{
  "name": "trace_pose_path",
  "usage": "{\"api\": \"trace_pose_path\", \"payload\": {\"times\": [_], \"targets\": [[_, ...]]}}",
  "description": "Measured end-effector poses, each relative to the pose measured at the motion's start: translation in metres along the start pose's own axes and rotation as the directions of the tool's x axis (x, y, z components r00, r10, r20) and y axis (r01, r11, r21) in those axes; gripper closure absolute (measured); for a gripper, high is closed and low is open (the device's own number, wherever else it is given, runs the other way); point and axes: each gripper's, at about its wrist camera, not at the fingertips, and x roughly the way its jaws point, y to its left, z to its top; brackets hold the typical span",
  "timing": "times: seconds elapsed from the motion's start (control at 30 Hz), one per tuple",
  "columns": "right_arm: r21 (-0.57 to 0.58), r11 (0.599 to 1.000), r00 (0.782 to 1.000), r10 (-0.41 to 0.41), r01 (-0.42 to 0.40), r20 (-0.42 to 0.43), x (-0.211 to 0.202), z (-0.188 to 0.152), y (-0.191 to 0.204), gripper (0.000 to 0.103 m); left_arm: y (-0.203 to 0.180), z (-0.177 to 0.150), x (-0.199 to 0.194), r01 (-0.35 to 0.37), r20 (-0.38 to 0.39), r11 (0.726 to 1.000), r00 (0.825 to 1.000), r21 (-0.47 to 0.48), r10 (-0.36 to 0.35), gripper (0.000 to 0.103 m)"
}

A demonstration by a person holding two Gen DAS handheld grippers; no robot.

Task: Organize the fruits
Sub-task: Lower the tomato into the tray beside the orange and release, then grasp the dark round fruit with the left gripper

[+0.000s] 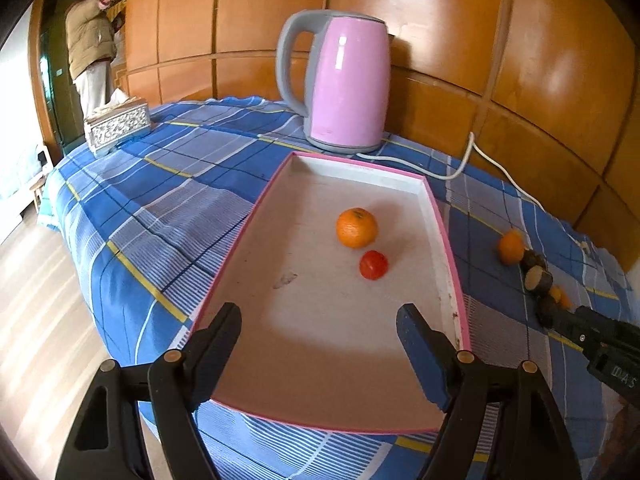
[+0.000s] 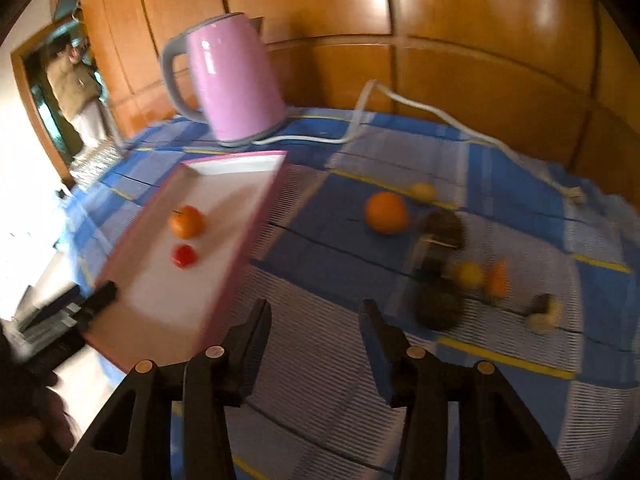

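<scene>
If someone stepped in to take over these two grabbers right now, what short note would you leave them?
Left gripper: open, nothing between its fingers, over the near end of the pink-rimmed tray.
Right gripper: open and empty, over the checked cloth beside the tray.
Done: an orange and a small red fruit lie in the tray.
Left: another orange, small yellow and orange fruits and some dark round pieces lie on the cloth to the tray's right. That view is blurred.
</scene>
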Motion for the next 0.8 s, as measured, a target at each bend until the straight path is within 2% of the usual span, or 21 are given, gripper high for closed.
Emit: {"api": "trace_pose_path", "payload": {"times": [0.13, 0.3, 0.4, 0.63, 0.8], "targets": [[-0.013, 0.996, 0.996, -0.089, 0.089, -0.016, -0.006, -0.007, -0.03, 0.055, -0.006, -0.002, -0.001, 0.016, -0.004, 1.0, 1.0, 0.021, -0.016, 0.022], [0.028, 0.988, 0.988, -0.153, 0.153, -0.008, -0.017, -0.007, -0.063, 0.055, -0.014, -0.004, -0.002, 0.039, -0.005, 0.998, 0.999, 0.045, -0.039, 0.023], [0.012, 0.979, 0.979, -0.202, 0.202, -0.007, -0.024, -0.004, -0.078, 0.055, -0.019, -0.006, -0.003, 0.049, -0.007, 0.997, 0.999, 0.058, -0.049, 0.023], [-0.014, 0.963, 0.963, -0.271, 0.271, -0.008, -0.037, 0.004, -0.107, 0.055, -0.03, -0.009, -0.002, 0.077, -0.023, 0.993, 0.997, 0.09, -0.075, 0.023], [0.001, 0.956, 0.955, -0.294, 0.294, -0.03, -0.042, 0.007, -0.131, 0.055, -0.051, -0.01, -0.005, 0.126, -0.029, 0.978, 0.992, 0.169, -0.122, 0.022]]}}
